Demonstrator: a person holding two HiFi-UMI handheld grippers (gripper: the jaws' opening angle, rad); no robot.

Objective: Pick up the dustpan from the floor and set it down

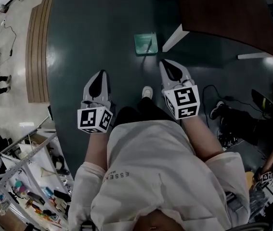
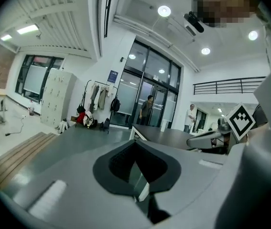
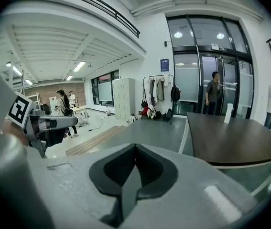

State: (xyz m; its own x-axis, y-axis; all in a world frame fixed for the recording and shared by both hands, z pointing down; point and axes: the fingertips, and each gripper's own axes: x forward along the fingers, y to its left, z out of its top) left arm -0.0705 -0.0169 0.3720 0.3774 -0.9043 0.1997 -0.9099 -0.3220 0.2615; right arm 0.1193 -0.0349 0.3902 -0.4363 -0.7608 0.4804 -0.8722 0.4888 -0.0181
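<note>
A pale green dustpan (image 1: 146, 44) lies on the dark grey floor (image 1: 102, 23), its black handle pointing towards me, just beside a white table leg (image 1: 174, 38). My right gripper (image 1: 165, 61) hangs a little short of it, slightly to its right, jaws shut with nothing between them. My left gripper (image 1: 102, 72) is further left and nearer to me, also shut and empty. In the left gripper view the left gripper (image 2: 135, 141) points across the floor, and its dark pads meet at the tip. The right gripper (image 3: 135, 146) looks the same in the right gripper view. Neither gripper view shows the dustpan clearly.
A dark brown table (image 1: 223, 8) on white legs stands ahead to the right. A wooden strip (image 1: 37, 52) borders the grey floor at the left. Cables and a black shoe (image 1: 217, 110) lie at the right, cluttered shelving (image 1: 25, 186) at lower left. People stand by glass doors (image 2: 147, 109).
</note>
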